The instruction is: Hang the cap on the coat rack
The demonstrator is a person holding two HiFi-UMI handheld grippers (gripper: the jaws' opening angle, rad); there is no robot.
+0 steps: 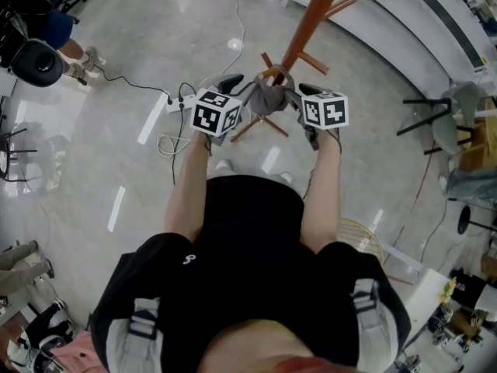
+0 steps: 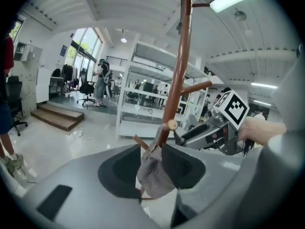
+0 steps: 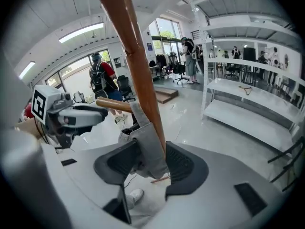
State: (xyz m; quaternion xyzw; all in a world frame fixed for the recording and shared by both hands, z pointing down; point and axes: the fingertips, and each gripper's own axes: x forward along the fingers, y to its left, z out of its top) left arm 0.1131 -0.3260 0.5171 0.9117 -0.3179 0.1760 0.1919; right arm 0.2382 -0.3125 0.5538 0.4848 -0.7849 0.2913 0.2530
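Note:
A grey cap (image 1: 268, 98) hangs by its strap on a short peg (image 3: 112, 104) of the brown wooden coat rack (image 1: 311, 22), right against the pole. My left gripper (image 1: 237, 88) is at the cap's left side and my right gripper (image 1: 299, 95) at its right. In the left gripper view the cap (image 2: 155, 173) dangles between the dark pads of the open left gripper (image 2: 151, 163), below the peg (image 2: 169, 125). In the right gripper view the cap (image 3: 147, 147) droops beside the pole (image 3: 138, 66) between the spread pads of my right gripper (image 3: 150, 163), which is open.
The rack's crossed base legs (image 1: 264, 127) stand on the shiny floor just ahead of my feet. A power strip with cables (image 1: 177, 103) lies to the left. A black-legged chair (image 1: 435, 119) is at the right, and white shelving (image 3: 248, 104) stands behind. People are standing in the background.

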